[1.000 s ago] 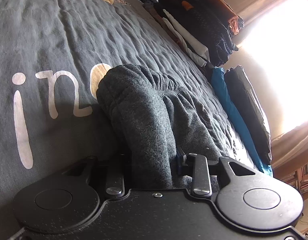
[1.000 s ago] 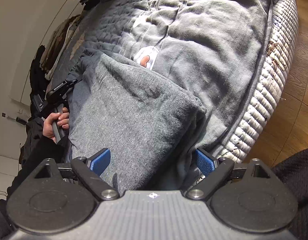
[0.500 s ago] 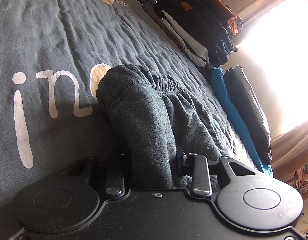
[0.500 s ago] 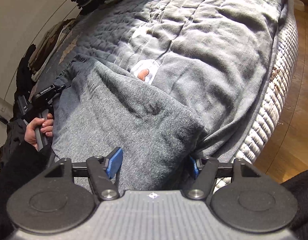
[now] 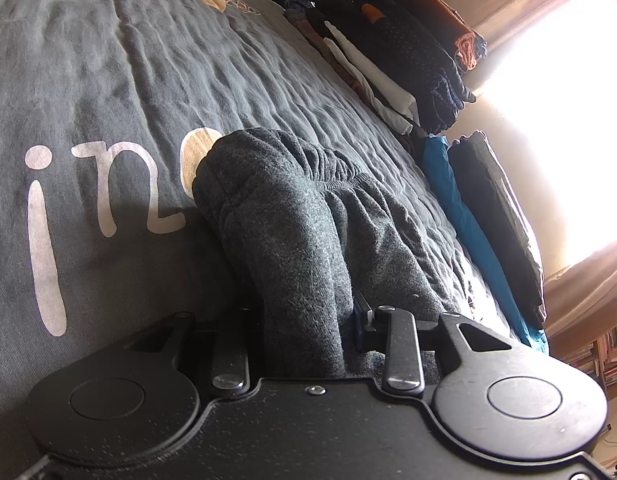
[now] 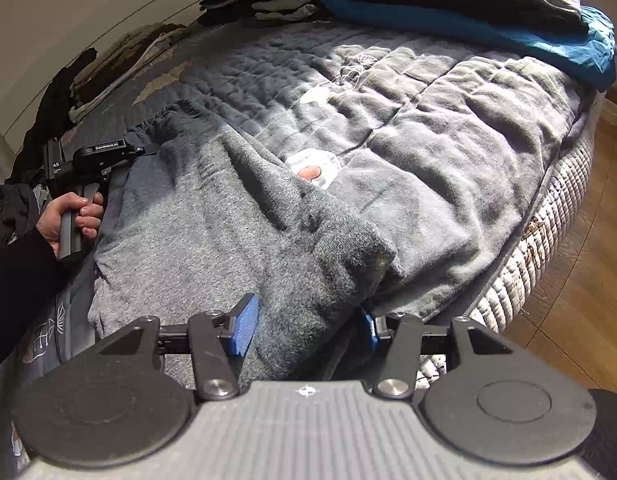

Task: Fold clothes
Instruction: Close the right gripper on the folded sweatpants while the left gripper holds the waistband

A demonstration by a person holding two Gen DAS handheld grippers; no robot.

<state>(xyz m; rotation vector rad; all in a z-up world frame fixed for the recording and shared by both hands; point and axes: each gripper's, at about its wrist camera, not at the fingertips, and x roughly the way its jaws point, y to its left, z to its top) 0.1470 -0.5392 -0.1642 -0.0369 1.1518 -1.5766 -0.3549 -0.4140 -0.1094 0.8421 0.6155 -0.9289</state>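
Observation:
Dark grey sweatpants (image 6: 196,232) lie across the grey bed cover (image 6: 448,160). My left gripper (image 5: 304,320) is shut on a bunched fold of them beside the gathered waistband (image 5: 328,176). The right wrist view shows that left gripper (image 6: 146,148) at the garment's far left end, with a person's hand (image 6: 74,216) on its handle. At the near corner, my right gripper (image 6: 306,324) has its jaws closing. Both blue pads (image 6: 244,326) press on a thick fold of the sweatpants, raised slightly off the cover.
Folded clothes are stacked along the far side of the bed: a dark pile (image 5: 420,64), a blue garment (image 6: 488,36) and a dark one on top. The mattress edge (image 6: 520,272) and wooden floor (image 6: 580,300) lie to the right. A bright curtained window (image 5: 568,120) is behind.
The right gripper's jaws have narrowed onto the sweatpants corner, and it has risen and rolled, lifting the fold. The left gripper has stayed still with its grip unchanged.

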